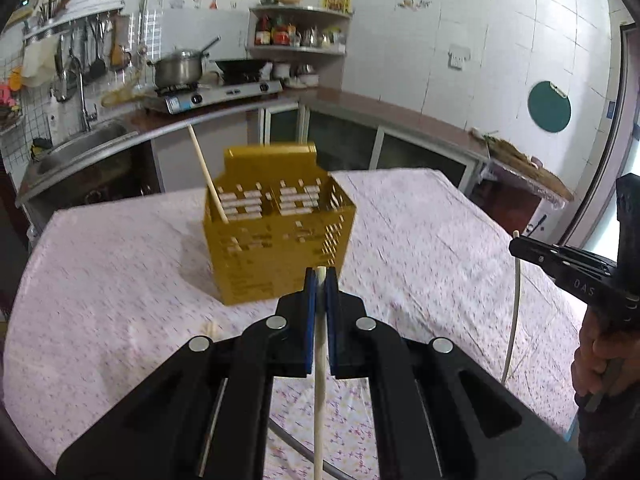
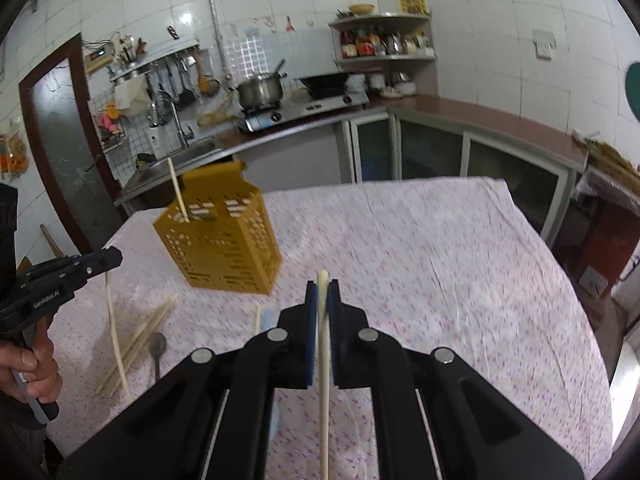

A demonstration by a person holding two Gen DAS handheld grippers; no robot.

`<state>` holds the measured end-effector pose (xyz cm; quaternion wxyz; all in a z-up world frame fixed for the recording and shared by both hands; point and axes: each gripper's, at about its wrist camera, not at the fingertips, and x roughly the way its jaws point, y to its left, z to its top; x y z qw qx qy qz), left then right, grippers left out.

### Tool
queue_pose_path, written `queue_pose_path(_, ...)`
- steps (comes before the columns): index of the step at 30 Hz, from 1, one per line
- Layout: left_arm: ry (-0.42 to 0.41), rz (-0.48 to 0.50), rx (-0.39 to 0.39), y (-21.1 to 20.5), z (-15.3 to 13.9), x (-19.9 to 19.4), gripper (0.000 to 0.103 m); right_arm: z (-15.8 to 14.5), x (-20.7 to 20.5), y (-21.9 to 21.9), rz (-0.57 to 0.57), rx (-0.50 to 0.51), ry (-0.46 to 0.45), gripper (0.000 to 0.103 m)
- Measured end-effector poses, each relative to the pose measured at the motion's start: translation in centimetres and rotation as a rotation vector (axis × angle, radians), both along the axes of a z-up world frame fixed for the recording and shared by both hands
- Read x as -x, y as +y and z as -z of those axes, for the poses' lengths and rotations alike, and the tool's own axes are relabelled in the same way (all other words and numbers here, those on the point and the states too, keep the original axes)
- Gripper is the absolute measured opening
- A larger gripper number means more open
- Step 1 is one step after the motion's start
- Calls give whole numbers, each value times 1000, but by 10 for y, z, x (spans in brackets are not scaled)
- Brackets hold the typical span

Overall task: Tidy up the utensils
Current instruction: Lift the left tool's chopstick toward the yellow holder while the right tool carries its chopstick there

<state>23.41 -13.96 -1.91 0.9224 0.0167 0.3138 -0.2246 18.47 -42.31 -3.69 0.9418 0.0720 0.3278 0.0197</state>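
Note:
A yellow slotted utensil holder (image 1: pixel 276 232) (image 2: pixel 220 244) stands on the table with one chopstick (image 1: pixel 206 174) (image 2: pixel 178 190) leaning in its left compartment. My left gripper (image 1: pixel 320 278) (image 2: pixel 110 254) is shut on a pale chopstick (image 1: pixel 319 380) (image 2: pixel 114 328) that hangs down, just in front of the holder. My right gripper (image 2: pixel 322 286) (image 1: pixel 516 245) is shut on another pale chopstick (image 2: pixel 325 380) (image 1: pixel 514 320), to the right of the holder. Several loose chopsticks (image 2: pixel 140 340) and a metal spoon (image 2: pixel 157 350) lie on the cloth near the left gripper.
The table wears a white cloth with small pink flowers (image 1: pixel 440 240) (image 2: pixel 420 260). Behind it run a counter with a sink (image 1: pixel 80 146), a stove with a pot (image 1: pixel 178 68) and a wok, and a corner shelf (image 1: pixel 298 28). A person's hands hold both gripper handles.

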Motion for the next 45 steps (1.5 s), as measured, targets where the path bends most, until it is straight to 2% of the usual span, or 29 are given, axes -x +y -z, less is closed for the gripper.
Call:
queue_pose_path(15,-144,-39,38,28,-52,8,3,-57,-8,31,-58,16,-152,6)
queue_pose_path(22,-254,-60,61,37,-91,-5,3,-102,-19,60,-97,28,-292,6)
queue_pose_path(27,-369,-48,91,34,-122,-14,3,-130,-32,76,-119,15,-377,6)
queue_pose_path(35,-477,-85,134,25,-149,-37,3,-147,-54,94,-129,-6,-456,6)
queue_pose_path(45,-486,-116,118,15,-143,-85,3,-143,-89,98,-145,8,-455,6)
